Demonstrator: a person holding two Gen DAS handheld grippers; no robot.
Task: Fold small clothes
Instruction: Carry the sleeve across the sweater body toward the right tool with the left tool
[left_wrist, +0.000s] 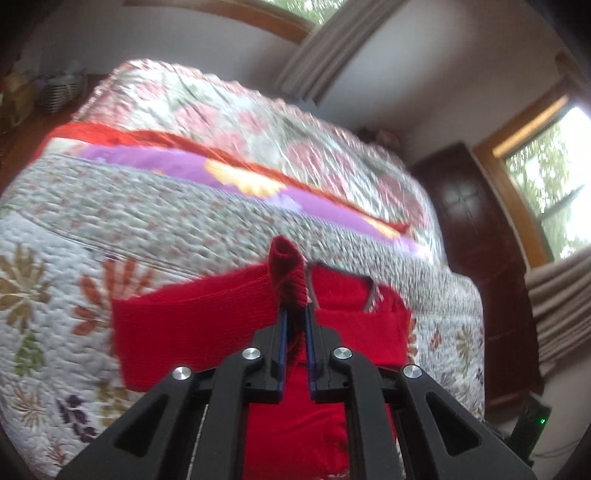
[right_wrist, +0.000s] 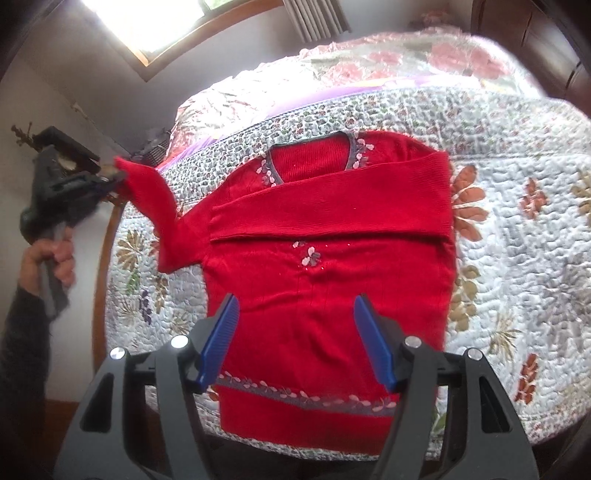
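Observation:
A small red knit sweater with a grey flowered collar and hem band lies flat on the quilted bed. Its right sleeve is folded across the chest. My left gripper is shut on the cuff of the other sleeve, and the right wrist view shows that sleeve lifted off the bed to the left, pinched by the left gripper. My right gripper is open above the sweater's lower body, with nothing between its blue pads.
The floral quilt covers the bed on all sides of the sweater. A purple and red blanket lies across the far half of the bed. A dark wooden cabinet and curtained windows stand beyond. A person's hand holds the left gripper's handle.

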